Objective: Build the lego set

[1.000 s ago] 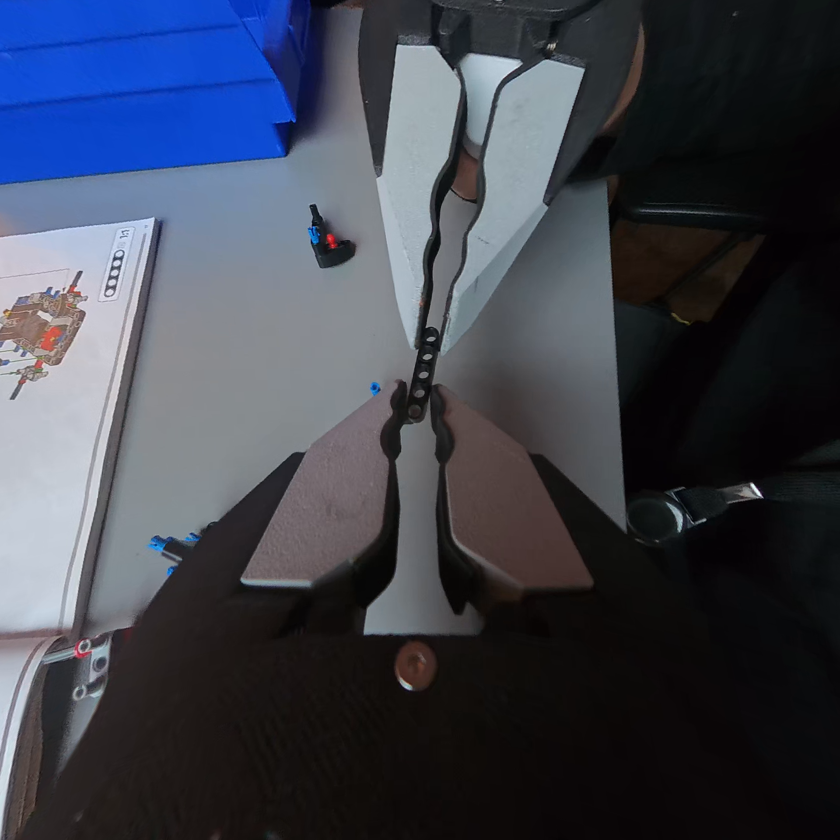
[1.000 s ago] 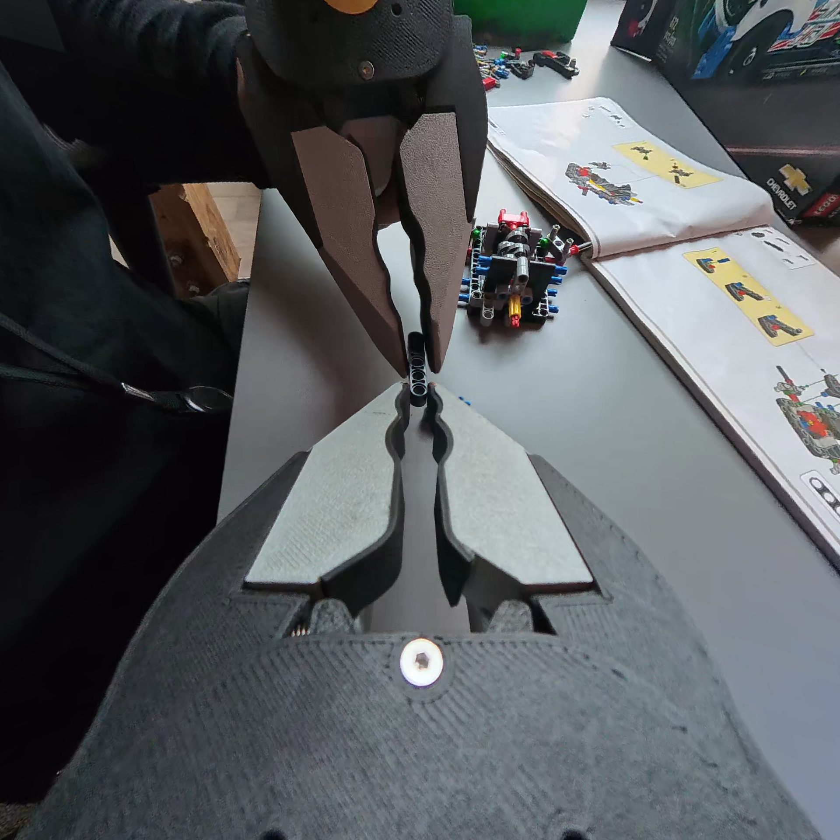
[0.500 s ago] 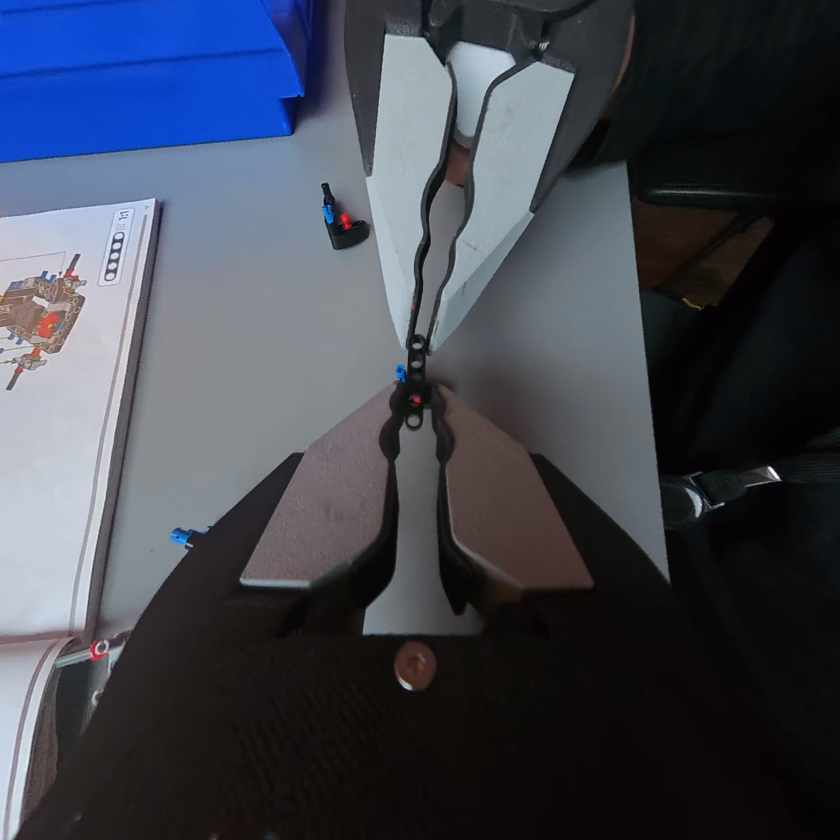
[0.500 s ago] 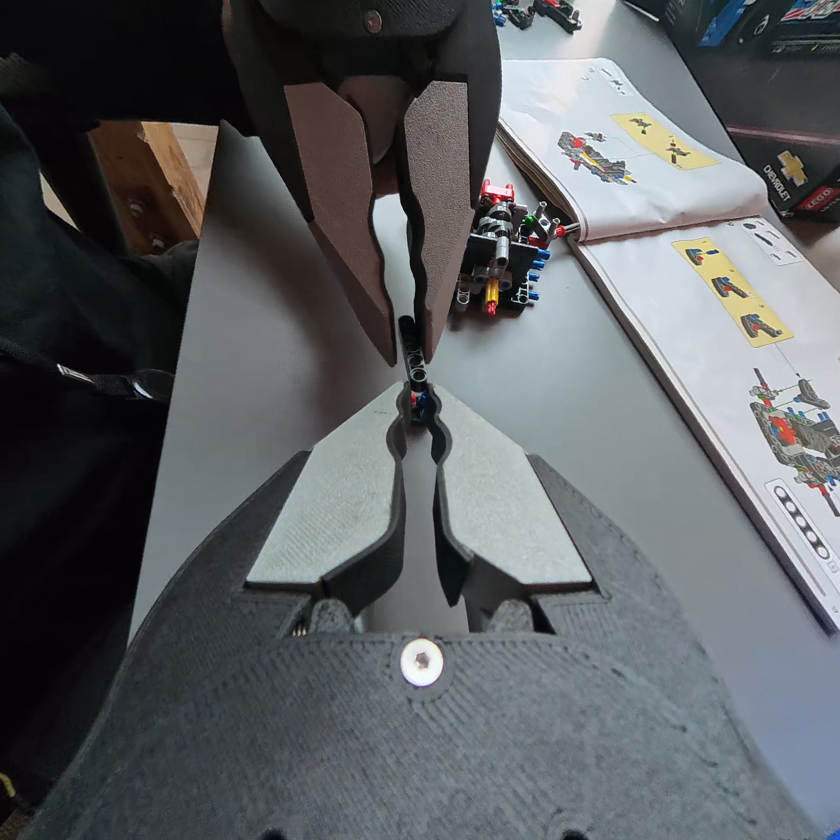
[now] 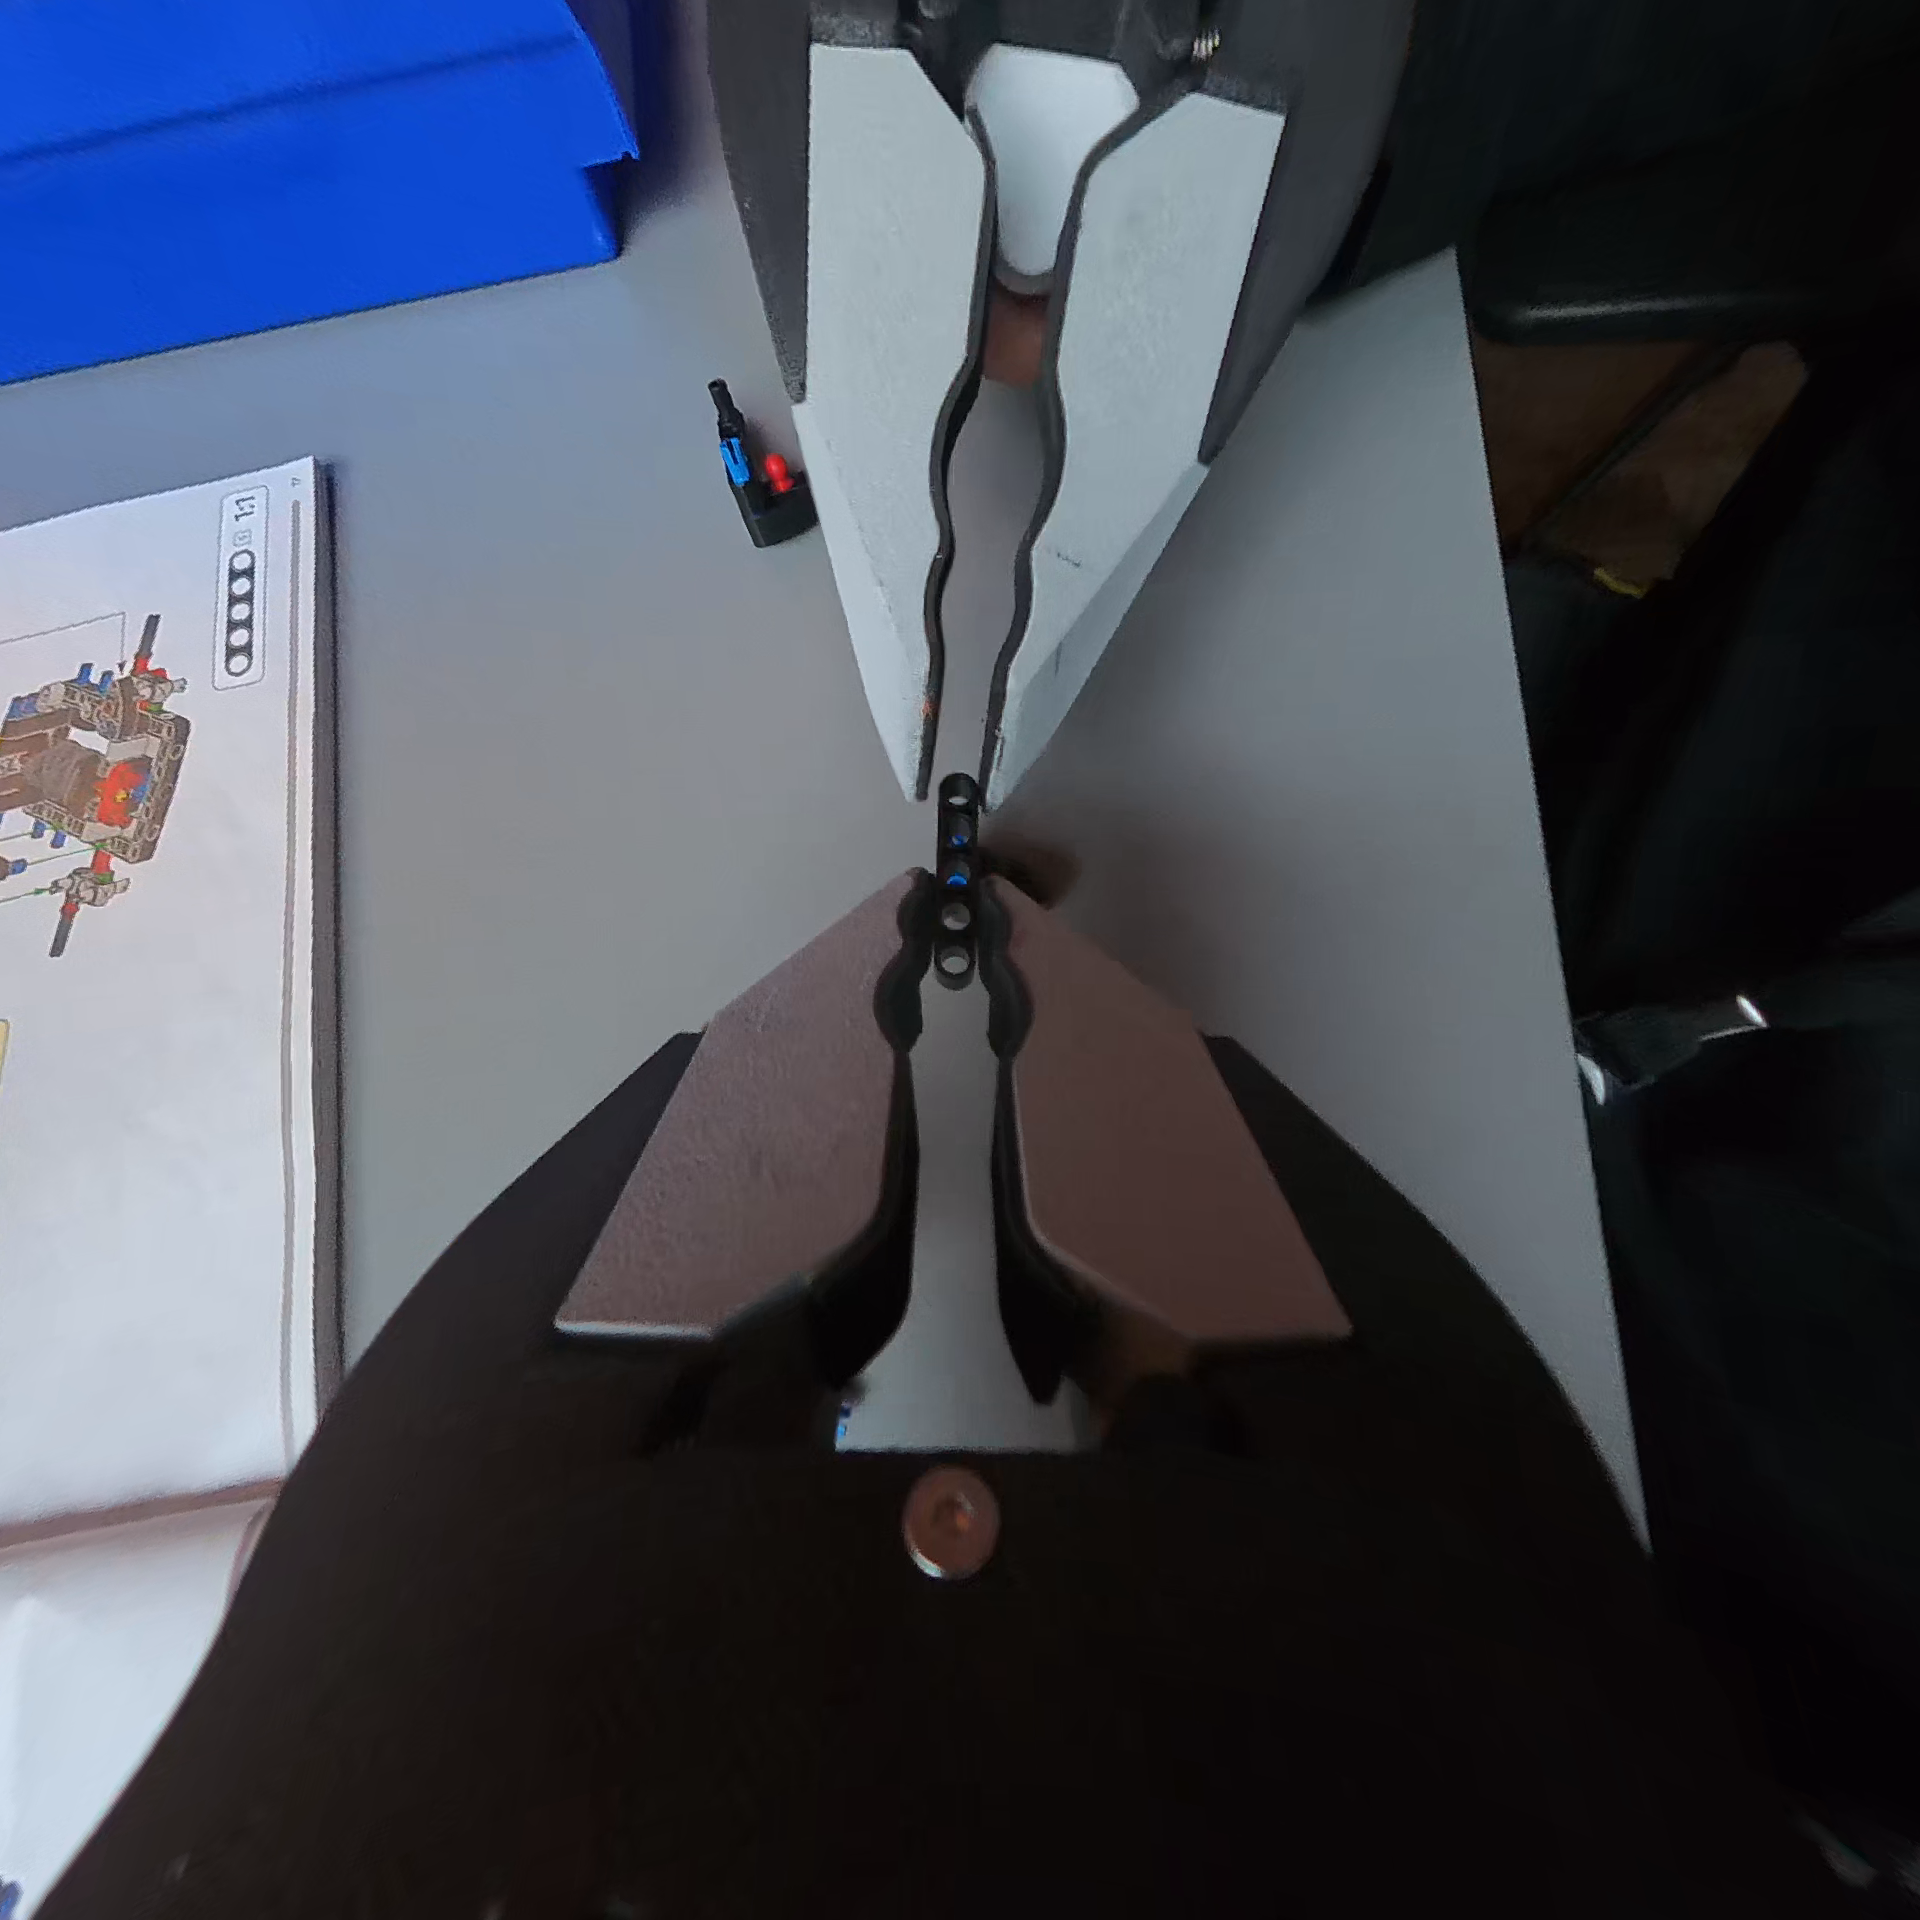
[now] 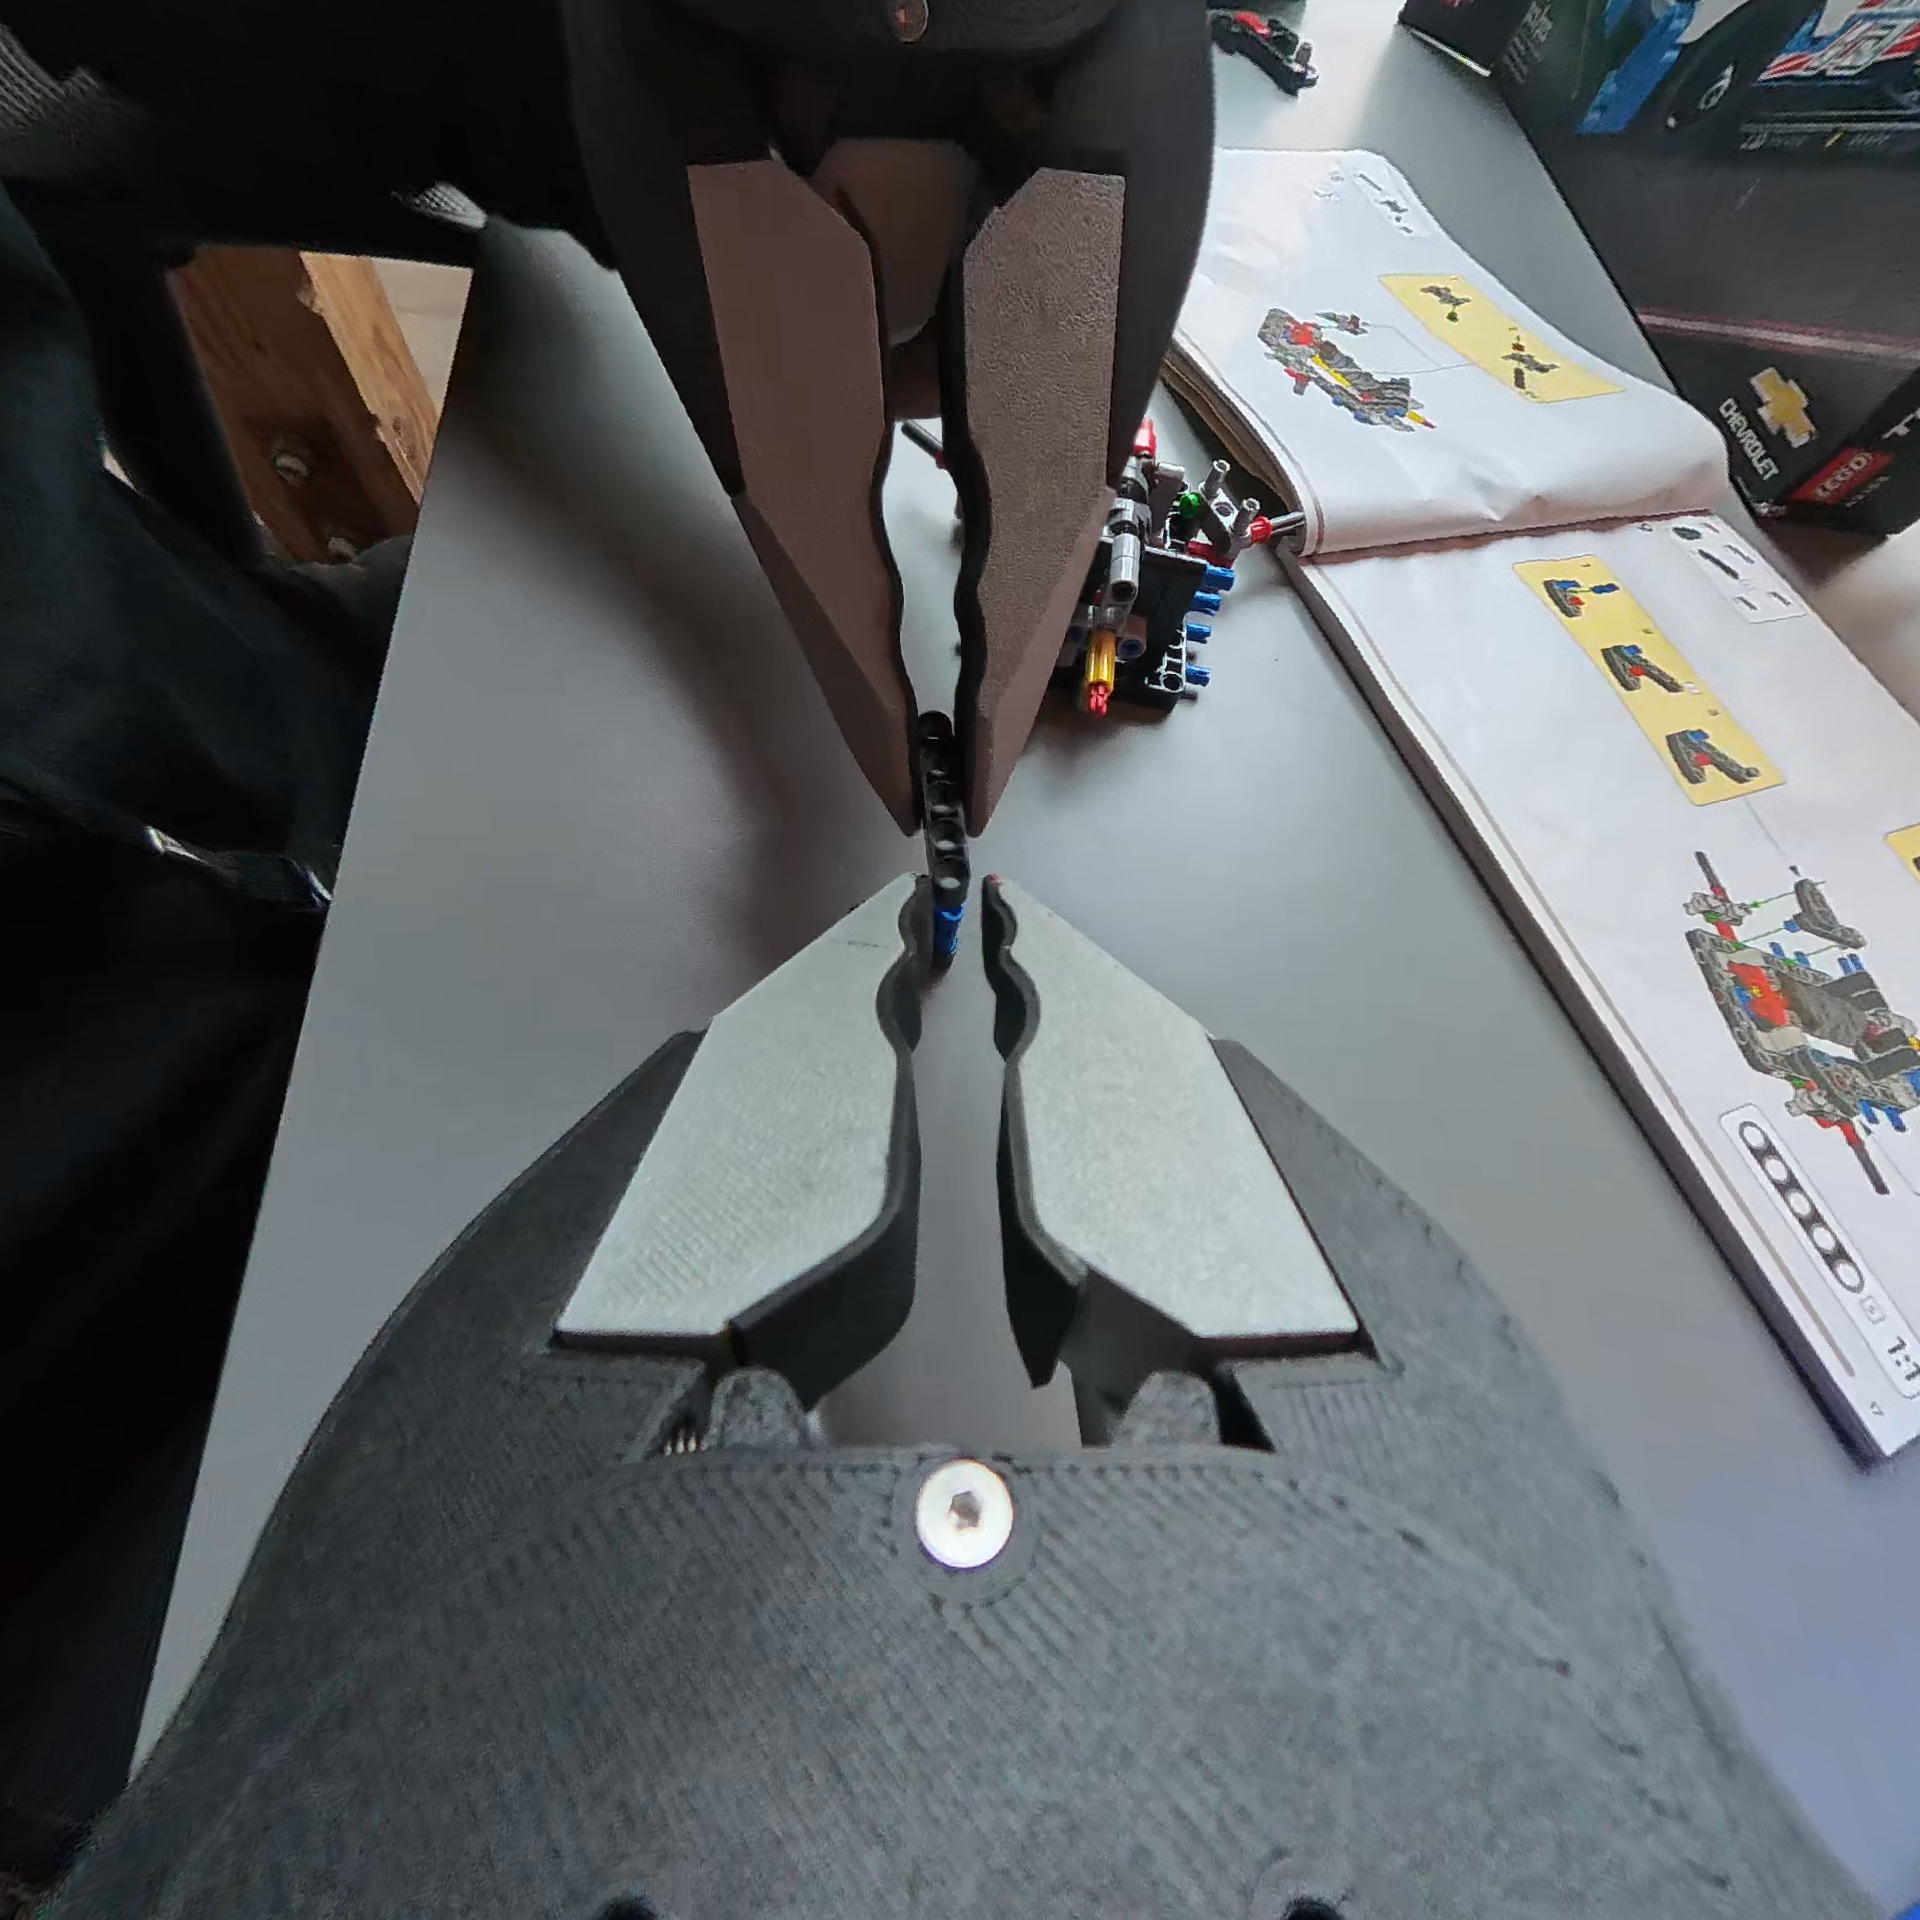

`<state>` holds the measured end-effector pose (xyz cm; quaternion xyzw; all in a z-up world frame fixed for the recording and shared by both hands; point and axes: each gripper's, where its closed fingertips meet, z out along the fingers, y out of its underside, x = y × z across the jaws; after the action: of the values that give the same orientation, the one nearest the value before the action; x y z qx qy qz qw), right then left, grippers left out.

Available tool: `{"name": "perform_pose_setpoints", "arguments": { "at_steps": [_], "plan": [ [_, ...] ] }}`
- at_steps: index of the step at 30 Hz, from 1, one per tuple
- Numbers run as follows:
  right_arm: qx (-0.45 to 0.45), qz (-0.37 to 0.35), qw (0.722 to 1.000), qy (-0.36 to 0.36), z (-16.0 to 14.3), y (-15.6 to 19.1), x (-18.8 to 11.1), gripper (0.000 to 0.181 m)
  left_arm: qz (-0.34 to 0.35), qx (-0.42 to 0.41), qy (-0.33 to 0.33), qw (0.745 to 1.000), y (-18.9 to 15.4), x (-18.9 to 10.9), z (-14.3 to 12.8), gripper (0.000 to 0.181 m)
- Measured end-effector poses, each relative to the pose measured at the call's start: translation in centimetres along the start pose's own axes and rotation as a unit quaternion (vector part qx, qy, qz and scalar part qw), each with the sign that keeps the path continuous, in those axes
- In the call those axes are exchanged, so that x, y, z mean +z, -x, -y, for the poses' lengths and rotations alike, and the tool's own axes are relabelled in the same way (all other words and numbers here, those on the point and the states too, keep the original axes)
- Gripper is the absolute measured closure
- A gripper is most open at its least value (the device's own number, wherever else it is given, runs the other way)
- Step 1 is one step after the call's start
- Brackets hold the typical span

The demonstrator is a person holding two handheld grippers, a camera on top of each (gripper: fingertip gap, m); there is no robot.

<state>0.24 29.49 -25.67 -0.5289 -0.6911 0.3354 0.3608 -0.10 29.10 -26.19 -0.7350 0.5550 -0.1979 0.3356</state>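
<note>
Your left gripper [image 5: 954, 914] clenched the near end of the black beam [image 5: 956, 883] above the table [image 5: 582, 727], while your right gripper [image 6: 951, 904], tip to tip with it at twelve o'clock, stood parted around the beam's far end and the blue pin [image 6: 945, 927] there, gripping nothing that I could see. By my reading you were early in the build: beyond, at one o'clock in the right view, the chassis [image 6: 1143, 613] sat partly assembled beside the open manual [image 6: 1558, 727], with a small sub-part [image 5: 764, 488] loose. Farthest off, the blue bin [image 5: 291, 156] and set box [image 6: 1766, 94] hid their contents.
</note>
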Motion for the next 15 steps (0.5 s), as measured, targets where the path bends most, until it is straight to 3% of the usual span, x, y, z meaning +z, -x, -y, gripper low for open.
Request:
{"name": "perform_pose_setpoints", "arguments": {
  "at_steps": [15],
  "plan": [
    [-0.002, 0.018, 1.000, 0.022, -0.49, 0.04, 0.49, 0.178, -0.004, -0.013, 0.014, 1.000, 0.09, 0.82, -0.42, 0.177]
  ]
}}
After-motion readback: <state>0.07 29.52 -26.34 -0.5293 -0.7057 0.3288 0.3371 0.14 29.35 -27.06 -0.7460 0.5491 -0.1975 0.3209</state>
